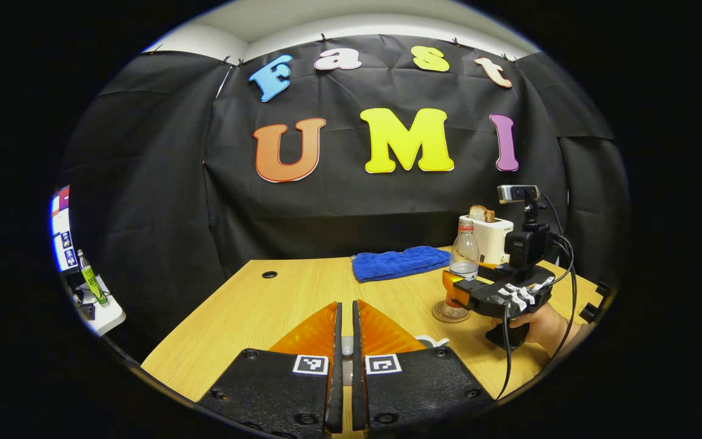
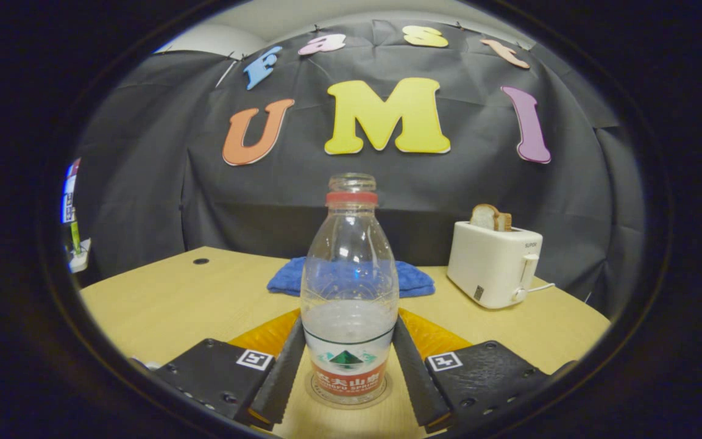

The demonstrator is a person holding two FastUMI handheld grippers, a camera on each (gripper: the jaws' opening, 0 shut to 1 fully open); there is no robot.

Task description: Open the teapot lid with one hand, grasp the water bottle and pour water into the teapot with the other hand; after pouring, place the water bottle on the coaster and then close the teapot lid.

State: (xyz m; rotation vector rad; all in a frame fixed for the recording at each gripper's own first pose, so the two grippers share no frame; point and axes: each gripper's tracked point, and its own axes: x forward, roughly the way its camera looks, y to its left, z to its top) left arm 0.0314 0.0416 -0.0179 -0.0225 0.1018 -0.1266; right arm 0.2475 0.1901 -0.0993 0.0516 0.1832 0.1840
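Right gripper view: the water bottle [image 2: 350, 292] stands upright on the coaster [image 2: 326, 395], uncapped, with water in its lower part. The right tongs [image 2: 348, 366] flank it, one finger on each side of the label — whether both fingers press on the plastic or merely sit against it, I cannot tell. Behind the bottle a blue towel [image 2: 412, 279] lies on the table [image 2: 162, 299]; to its right stands a white toaster [image 2: 494, 262] with bread in the slot.

In the left gripper view the left tongs [image 1: 345, 332] are nearly closed, a narrow gap between the fingers, and a small pale knob [image 1: 347, 347] sits in that gap, seemingly pinched — what it belongs to is hidden beneath the fingers. A white curved piece [image 1: 433, 340] shows just right of them. Farther right, a hand [image 1: 543, 326] holds the other gripper [image 1: 457, 292] at the bottle [image 1: 464, 253], which stands on the round coaster [image 1: 450, 313] near the towel [image 1: 397, 262] and toaster [image 1: 488, 238].
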